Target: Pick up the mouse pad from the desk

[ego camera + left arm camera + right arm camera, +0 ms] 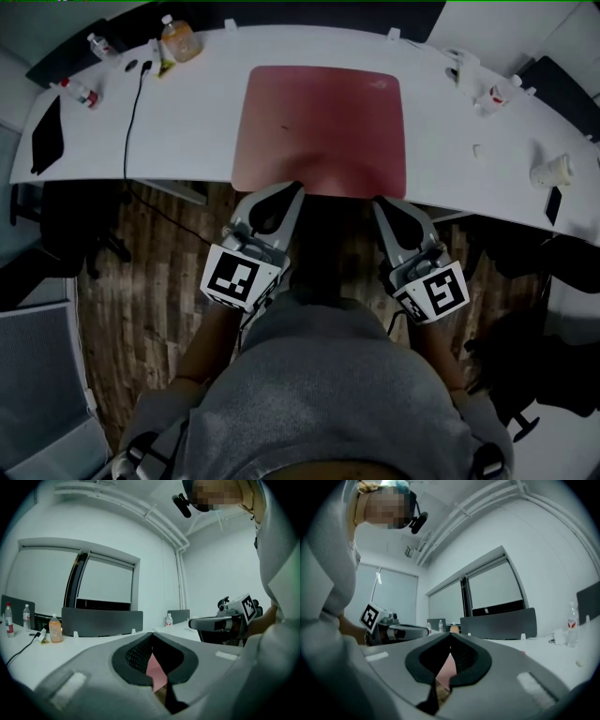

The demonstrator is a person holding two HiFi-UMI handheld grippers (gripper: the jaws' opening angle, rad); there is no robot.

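Note:
A dull red mouse pad point(323, 127) lies flat on the white desk point(187, 131), its near edge at the desk's front edge. My left gripper point(293, 186) is shut, its tips at the pad's near-left edge. My right gripper point(378, 201) is shut too, its tips at the near-right edge. Both point level, with their jaws side by side and nothing between them. In the left gripper view, the pad point(154, 670) shows pink through the gap below the closed tips point(151, 633). The right gripper view shows the same pink pad point(448, 667) under its tips point(450, 633). Whether the tips touch the pad is unclear.
An orange drink bottle point(178, 39), a black cable point(131, 112) and a dark flat device point(47, 131) sit on the desk's left. A paper cup point(550, 171) and small white items point(487, 94) are on the right. Wooden floor point(150, 281) lies below the desk edge.

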